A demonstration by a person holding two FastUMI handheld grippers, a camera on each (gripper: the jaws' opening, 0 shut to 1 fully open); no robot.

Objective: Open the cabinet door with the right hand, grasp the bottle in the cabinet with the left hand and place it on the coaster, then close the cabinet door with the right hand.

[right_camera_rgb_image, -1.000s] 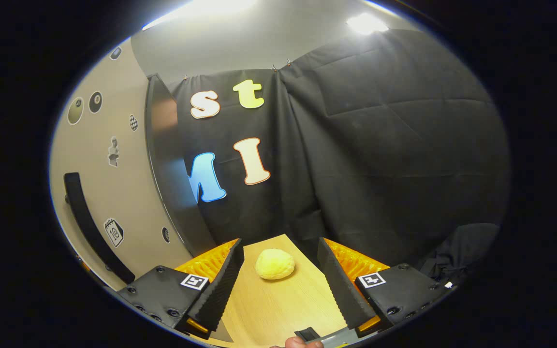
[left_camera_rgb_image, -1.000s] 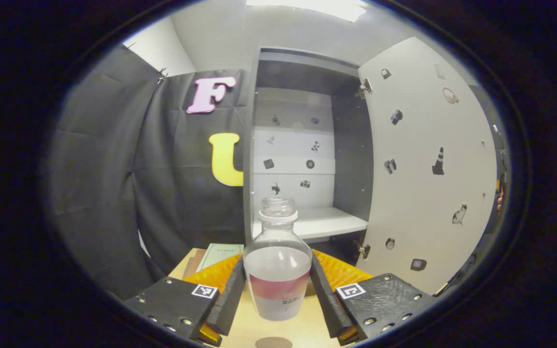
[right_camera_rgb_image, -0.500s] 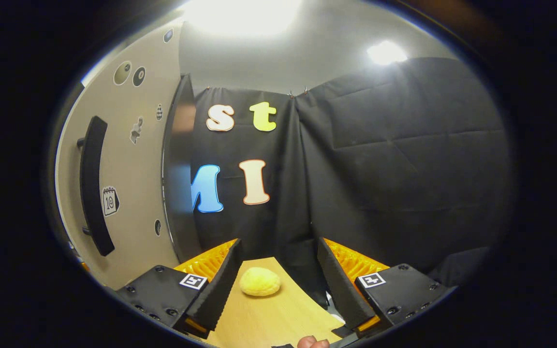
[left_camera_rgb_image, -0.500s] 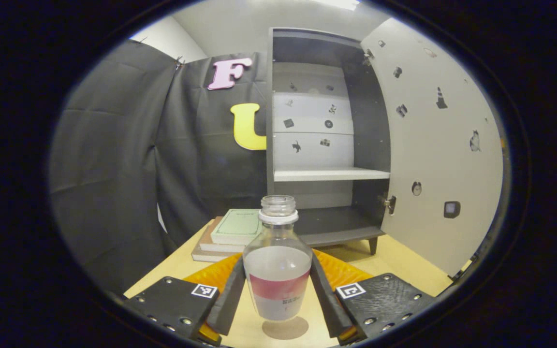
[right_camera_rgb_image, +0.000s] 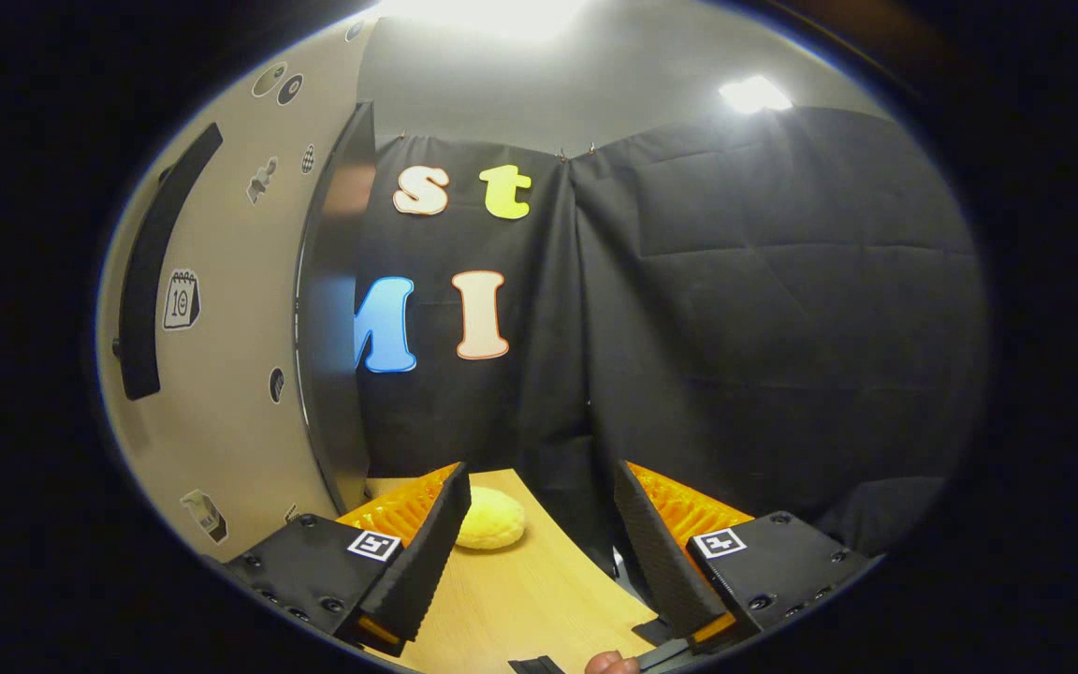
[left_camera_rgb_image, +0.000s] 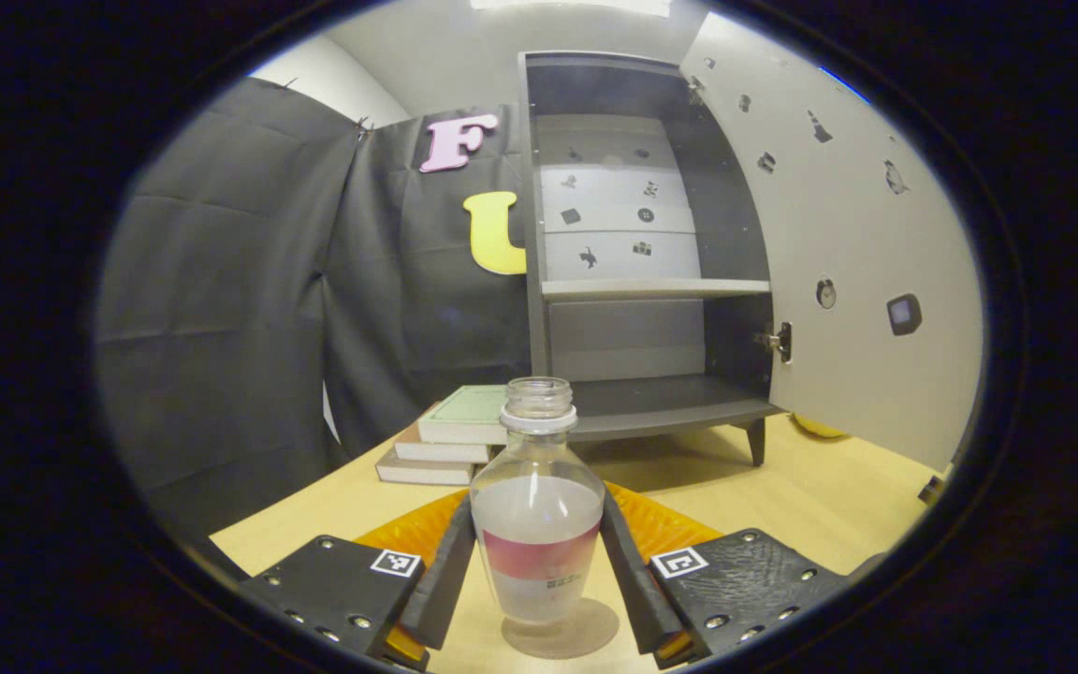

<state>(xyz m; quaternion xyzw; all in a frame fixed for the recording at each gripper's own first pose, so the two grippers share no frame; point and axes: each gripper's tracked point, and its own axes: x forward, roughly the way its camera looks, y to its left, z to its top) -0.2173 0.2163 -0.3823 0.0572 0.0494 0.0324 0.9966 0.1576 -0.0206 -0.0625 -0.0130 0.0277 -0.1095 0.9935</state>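
A clear uncapped bottle (left_camera_rgb_image: 537,505) with a red-and-white label stands upright between the fingers of my left gripper (left_camera_rgb_image: 535,513), which is shut on it. Its base meets the round brown coaster (left_camera_rgb_image: 586,638) on the wooden table (left_camera_rgb_image: 782,505); whether it rests there or hovers just above, I cannot tell. Behind it the dark cabinet (left_camera_rgb_image: 642,281) stands open, its pale door (left_camera_rgb_image: 838,234) swung out to the right. In the right gripper view, my right gripper (right_camera_rgb_image: 539,477) is open with nothing between its fingers. The door's outer face with its black handle (right_camera_rgb_image: 151,271) is at the left.
A stack of books (left_camera_rgb_image: 450,435) lies left of the cabinet. A yellow rounded object (right_camera_rgb_image: 492,520) sits on the table past the door's edge (right_camera_rgb_image: 328,309), just ahead of my right gripper. Black cloth walls close the booth all round.
My left gripper has come down towards the table with the bottle, and the coaster has moved up under the bottle's base. The right gripper has dropped lower beside the door, still open.
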